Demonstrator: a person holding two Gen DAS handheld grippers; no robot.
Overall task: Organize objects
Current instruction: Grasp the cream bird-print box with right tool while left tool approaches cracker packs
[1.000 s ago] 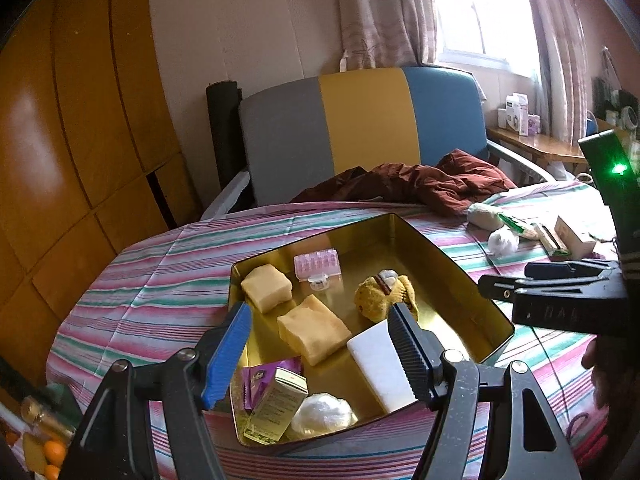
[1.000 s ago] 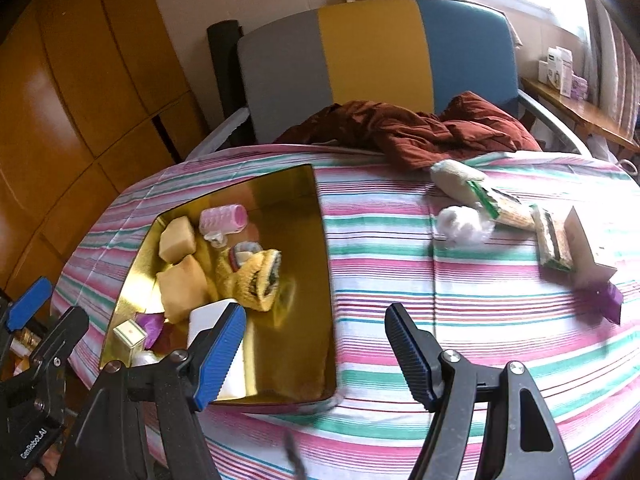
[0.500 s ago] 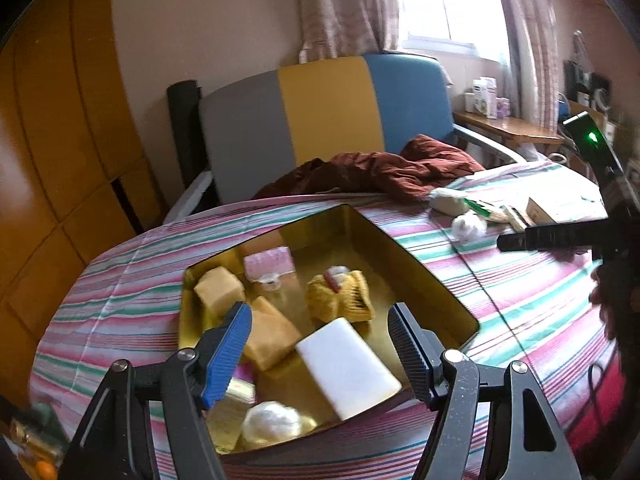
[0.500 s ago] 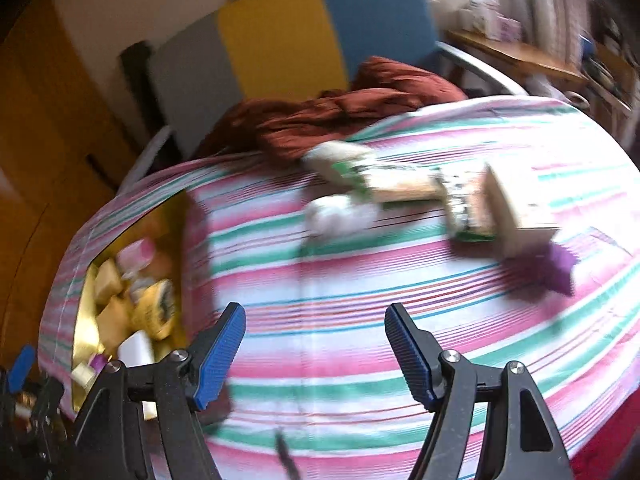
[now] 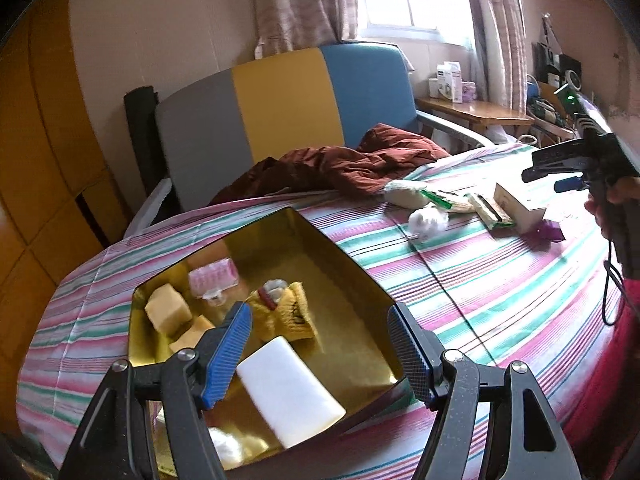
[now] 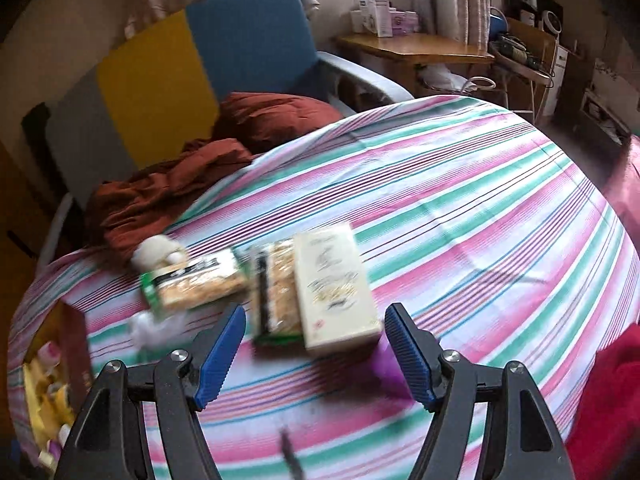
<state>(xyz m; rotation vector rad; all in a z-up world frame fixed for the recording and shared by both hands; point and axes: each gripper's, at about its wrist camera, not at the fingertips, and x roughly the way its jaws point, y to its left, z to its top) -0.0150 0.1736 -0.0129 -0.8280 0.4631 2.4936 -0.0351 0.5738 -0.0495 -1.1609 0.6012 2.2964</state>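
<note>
Left gripper (image 5: 320, 350) open and empty above gold tin (image 5: 352, 280); right gripper (image 6: 314, 354) open, empty, near cream box (image 6: 334, 288) on striped surface (image 6: 480, 220).

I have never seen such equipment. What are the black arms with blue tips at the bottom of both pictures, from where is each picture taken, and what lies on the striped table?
They are two hand-held grasping tools; a person carries one in each hand, and a camera on each looks along its fingers. One picture comes from the left tool, the other from the right tool. Both stand open and hold nothing. The left view looks into a gold tray holding a white block, yellow sponges and a small pink case. The right view, blurred, shows a cream box beside two snack packets on the striped tablecloth, outside the tray.
</note>
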